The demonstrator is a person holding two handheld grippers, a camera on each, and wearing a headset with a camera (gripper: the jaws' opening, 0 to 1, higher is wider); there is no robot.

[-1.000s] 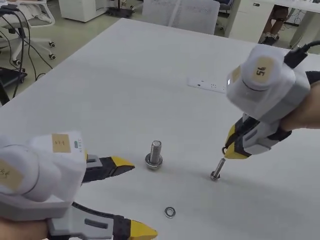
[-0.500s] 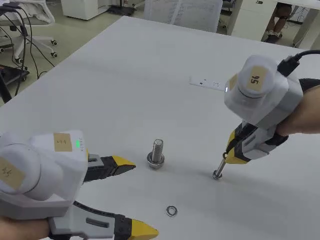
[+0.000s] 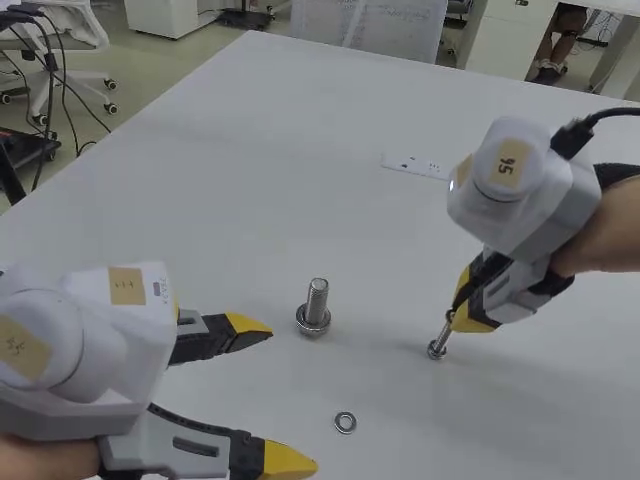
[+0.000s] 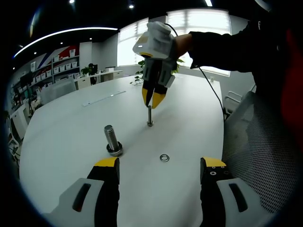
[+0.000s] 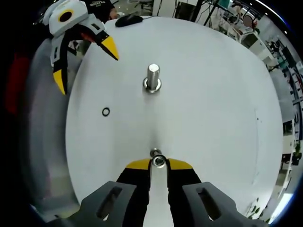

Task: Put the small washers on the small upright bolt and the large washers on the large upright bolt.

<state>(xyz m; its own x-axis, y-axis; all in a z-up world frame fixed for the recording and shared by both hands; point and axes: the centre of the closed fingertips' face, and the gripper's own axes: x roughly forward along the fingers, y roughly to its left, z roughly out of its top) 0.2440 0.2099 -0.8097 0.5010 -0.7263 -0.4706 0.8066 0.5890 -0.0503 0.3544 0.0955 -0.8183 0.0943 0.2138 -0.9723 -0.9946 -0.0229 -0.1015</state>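
Near the large bolt (image 3: 316, 303) a thin, slippery loose washer (image 3: 345, 422) lies flat; I'd pinch its rim. Left gripper (image 3: 285, 396) gapes empty; right gripper (image 3: 460, 322) has its jaws nearly closed on what looks like a small washer (image 5: 158, 161) atop the small bolt (image 3: 438, 342).

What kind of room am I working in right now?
Probably an open-plan office or lab. There is a big white table, wheeled office chairs on the floor beyond it, wall shelving with boxes, and large bright windows.
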